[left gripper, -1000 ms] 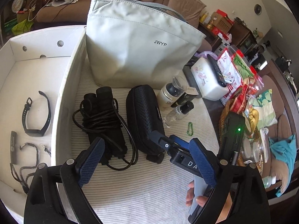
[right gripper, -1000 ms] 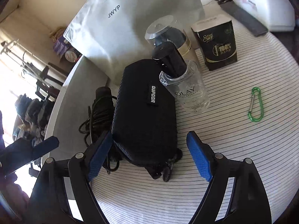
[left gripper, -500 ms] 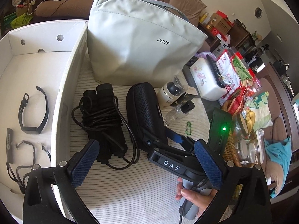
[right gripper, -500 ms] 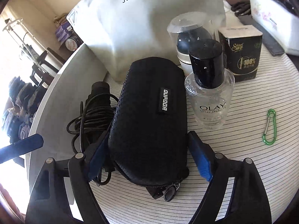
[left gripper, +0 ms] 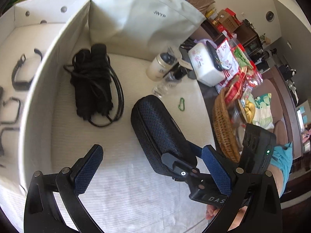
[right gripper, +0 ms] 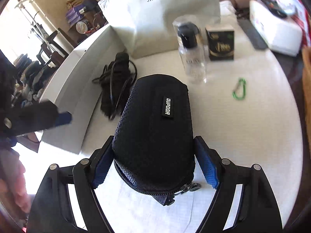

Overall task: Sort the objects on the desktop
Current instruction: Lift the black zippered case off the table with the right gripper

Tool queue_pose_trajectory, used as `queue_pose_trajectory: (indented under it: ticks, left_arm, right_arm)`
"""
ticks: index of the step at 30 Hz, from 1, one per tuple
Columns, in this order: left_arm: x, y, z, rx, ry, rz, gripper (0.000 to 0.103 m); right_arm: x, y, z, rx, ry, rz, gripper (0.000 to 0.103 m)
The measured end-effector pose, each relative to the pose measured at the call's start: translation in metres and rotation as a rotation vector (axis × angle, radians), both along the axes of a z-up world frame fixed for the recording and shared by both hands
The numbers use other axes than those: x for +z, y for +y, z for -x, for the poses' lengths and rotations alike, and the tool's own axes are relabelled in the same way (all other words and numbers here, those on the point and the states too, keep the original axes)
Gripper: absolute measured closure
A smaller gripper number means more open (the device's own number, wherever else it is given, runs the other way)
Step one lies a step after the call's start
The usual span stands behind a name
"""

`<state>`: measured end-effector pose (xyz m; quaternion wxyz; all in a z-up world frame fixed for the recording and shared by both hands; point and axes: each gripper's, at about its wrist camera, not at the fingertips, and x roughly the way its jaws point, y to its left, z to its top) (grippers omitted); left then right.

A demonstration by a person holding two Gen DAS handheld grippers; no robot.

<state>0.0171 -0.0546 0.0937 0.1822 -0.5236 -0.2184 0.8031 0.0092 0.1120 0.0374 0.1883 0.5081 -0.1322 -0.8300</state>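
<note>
Black pouch (right gripper: 155, 128) clamped in right gripper (right gripper: 153, 167), seemingly lifted off striped cloth (right gripper: 243, 136). Left gripper (left gripper: 149, 167) spread, empty. Grip near zipper end; may pivot, knock bottle (right gripper: 194, 66).

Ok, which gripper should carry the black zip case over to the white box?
Right. The right gripper already clamps the black zip case; the left gripper is open and empty, though nearer the white box.

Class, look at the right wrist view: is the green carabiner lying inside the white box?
No. The carabiner lies on the cloth to the right of the black case, far from the white box.
</note>
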Motion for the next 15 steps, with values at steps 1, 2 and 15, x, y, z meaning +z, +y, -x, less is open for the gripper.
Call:
queue_pose_trajectory:
  ticks: [1,2,15]
  left_arm:
    - [-0.010,0.003,-0.007,0.005,-0.029,-0.027,0.000]
    - [-0.020,0.006,-0.011,0.013,-0.063,-0.049,0.000]
    - [-0.088,0.029,-0.025,0.118,-0.273,-0.421,0.029]
  right_arm:
    - [-0.001,0.005,-0.010,-0.006,-0.012,0.027,0.025]
    - [-0.002,0.008,-0.018,-0.015,-0.022,0.054,0.025]
    - [0.005,0.010,-0.078,0.014,0.022,0.046,0.025]
